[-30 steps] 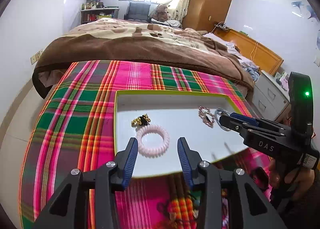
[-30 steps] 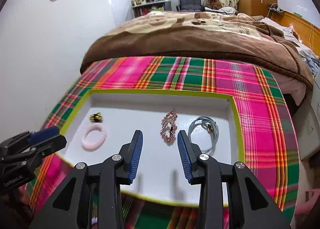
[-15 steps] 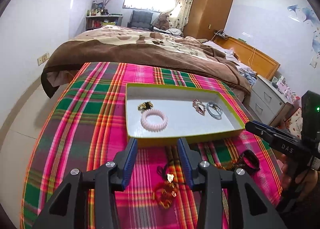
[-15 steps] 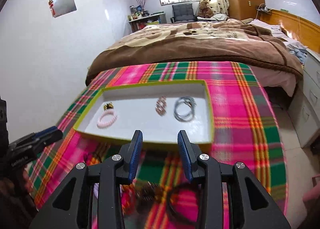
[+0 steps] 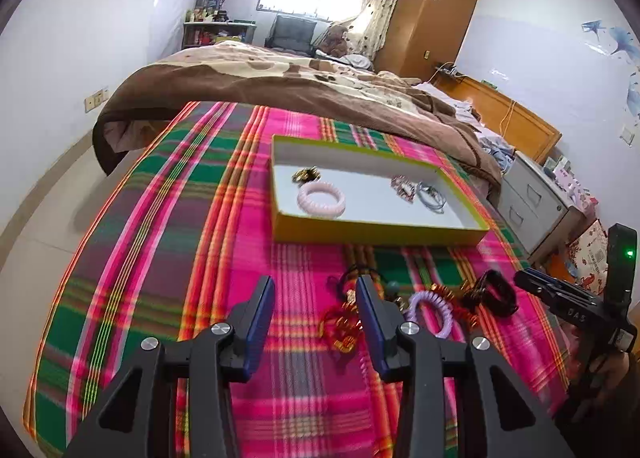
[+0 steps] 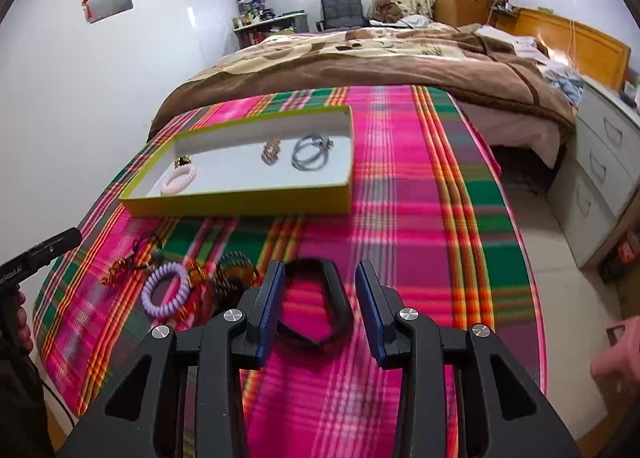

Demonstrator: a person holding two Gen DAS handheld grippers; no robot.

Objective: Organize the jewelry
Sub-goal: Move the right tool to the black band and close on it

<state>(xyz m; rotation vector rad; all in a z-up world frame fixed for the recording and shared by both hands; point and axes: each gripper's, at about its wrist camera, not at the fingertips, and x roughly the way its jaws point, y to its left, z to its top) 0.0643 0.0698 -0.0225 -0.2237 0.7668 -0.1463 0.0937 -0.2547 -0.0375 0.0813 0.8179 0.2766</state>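
Observation:
A yellow-green tray (image 5: pixel 376 233) (image 6: pixel 240 201) on the plaid cloth holds a pink coil bracelet (image 5: pixel 321 199) (image 6: pixel 179 180), a gold piece (image 5: pixel 305 174), a beaded bracelet (image 5: pixel 403 187) (image 6: pixel 272 151) and a grey cord bracelet (image 5: pixel 431 196) (image 6: pixel 310 151). Loose pieces lie in front of the tray: a purple coil bracelet (image 5: pixel 430 312) (image 6: pixel 165 290), a red-gold trinket (image 5: pixel 344 328) and a black band (image 5: pixel 496 294) (image 6: pixel 316 304). My left gripper (image 5: pixel 316 318) is open above the cloth, left of the pile. My right gripper (image 6: pixel 320 306) is open, its fingers either side of the black band.
A plaid cloth (image 5: pixel 168 242) covers the table. A bed with a brown blanket (image 5: pixel 280 85) lies behind it. White drawers (image 6: pixel 600 177) stand at the right. The right gripper shows in the left wrist view (image 5: pixel 568 302).
Both grippers have pulled back from over the tray toward the near side of the table. The loose jewelry pile has come into view. The right gripper now straddles the black band.

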